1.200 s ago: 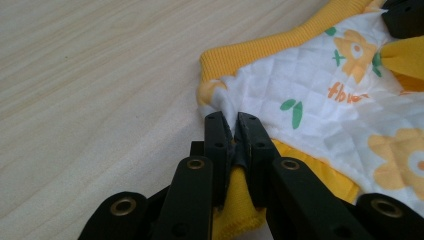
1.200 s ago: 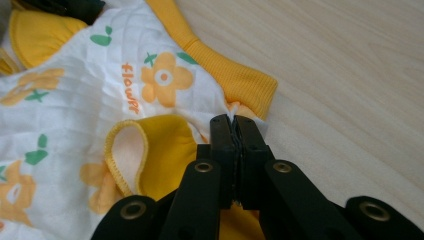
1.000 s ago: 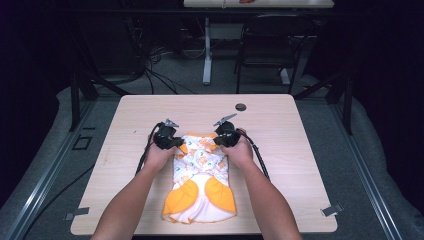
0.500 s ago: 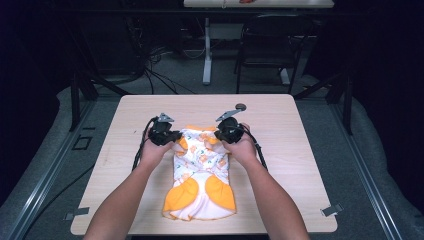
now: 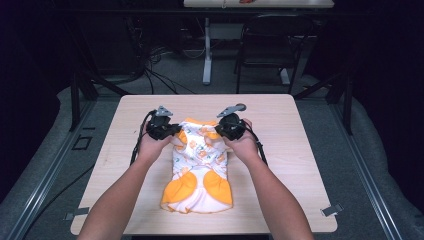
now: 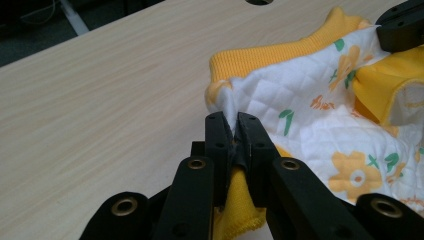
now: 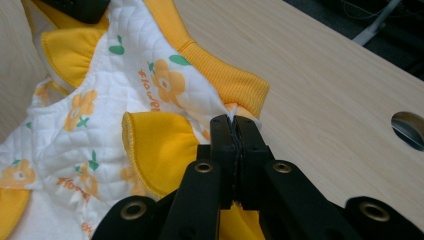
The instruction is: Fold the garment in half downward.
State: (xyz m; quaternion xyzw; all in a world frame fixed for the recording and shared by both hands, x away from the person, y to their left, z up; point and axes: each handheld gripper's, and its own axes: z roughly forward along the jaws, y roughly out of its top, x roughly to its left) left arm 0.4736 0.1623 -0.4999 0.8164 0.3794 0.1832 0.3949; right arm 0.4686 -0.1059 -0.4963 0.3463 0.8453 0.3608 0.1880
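I have the left claw (image 6: pixel 235 131) clamped together on the quilted fabric of the garment (image 5: pixel 199 167), its jaws pinching a fold at one top corner just beside the yellow ribbed band (image 6: pixel 280 55). The right claw (image 7: pixel 232 130) is clamped the same way on the opposite top corner, with the cloth squeezed to a thin line between its jaws. I hold at the two corners so that the piece hangs evenly between the claws and the band stays stretched across rather than bunching.

From the high view, the garment's top edge sits between the left claw (image 5: pixel 172 131) and the right claw (image 5: pixel 220 131), while the rest trails back from the claws toward me, its orange-panelled lower part lying flat on the bench (image 5: pixel 300 125). Ahead of both claws there is bare bench top.

In the right gripper view a yellow ruffled sleeve (image 7: pixel 160 145) lies just to the left of the claw, folded onto the white flowered front. In the left gripper view the other sleeve (image 6: pixel 382 90) sits well to the right of the claw, near the other claw's black tip.

I judge this to be a lift for a fold: with both corners gripped, the top can be carried over the lower part. The risk is thin cloth slipping free if I pull the claws apart too hard.
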